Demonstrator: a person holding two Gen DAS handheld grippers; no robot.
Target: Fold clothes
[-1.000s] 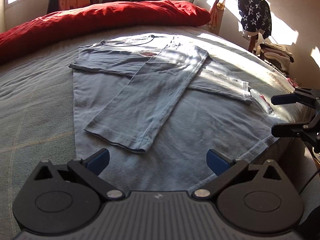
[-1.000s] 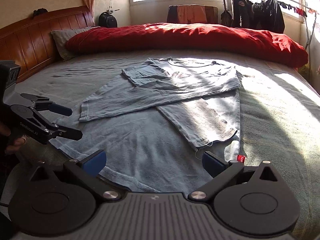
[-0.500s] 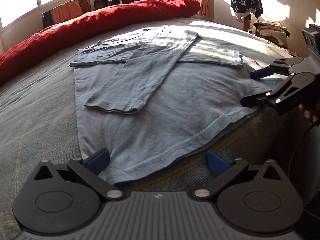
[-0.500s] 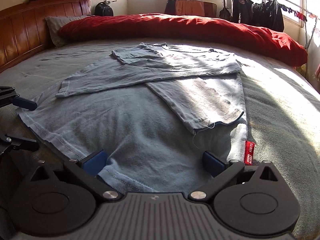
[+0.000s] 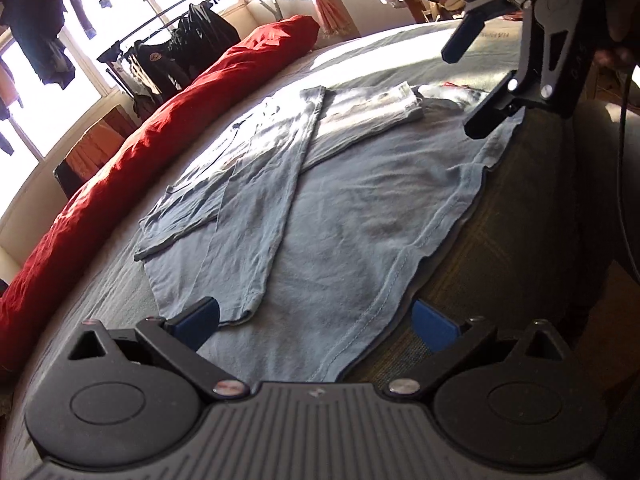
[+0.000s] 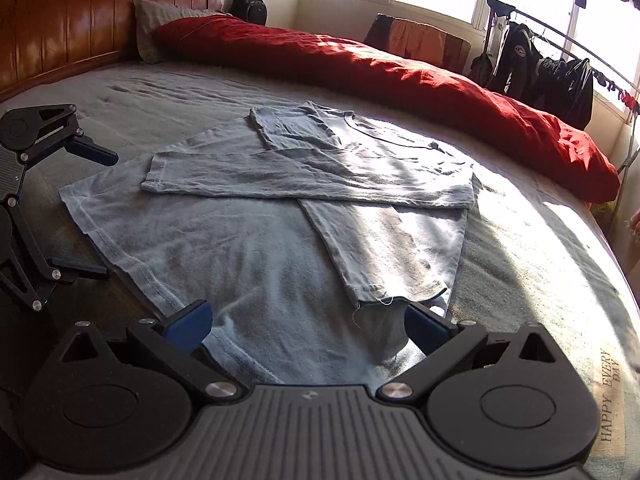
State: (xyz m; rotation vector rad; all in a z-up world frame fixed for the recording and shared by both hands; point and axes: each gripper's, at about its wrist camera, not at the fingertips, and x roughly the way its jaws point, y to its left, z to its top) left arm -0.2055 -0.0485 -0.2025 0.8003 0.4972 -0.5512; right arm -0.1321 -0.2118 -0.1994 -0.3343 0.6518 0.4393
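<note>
Both claws have dropped lower and closer to the near hem since a second ago, and each camera has tilted. Nearest in the left wrist view, the left claw (image 5: 316, 322) stands spread wide and released, its blue pads straddling the bottom hem corner of the blue long-sleeved shirt (image 5: 360, 216) without closing on it. In the right wrist view the right claw (image 6: 308, 326) is likewise spread and released, with the opposite end of the hem lying between its pads; one pad sits just beside the cuff of the sleeve (image 6: 384, 248) that is folded down across the body. The shirt lies flat on the grey bed (image 6: 560, 240), hem at the near edge and collar pointing away, with its two sleeves crossed over the chest. Sunlight falls across the right part of the shirt and the bedcover. Beyond the collar, a long red duvet (image 6: 400, 72) runs along the far side of the bed. A wooden headboard (image 6: 60, 20) stands at the far left, and dark clothes hang on a drying rack (image 6: 540, 72) by the windows.
</note>
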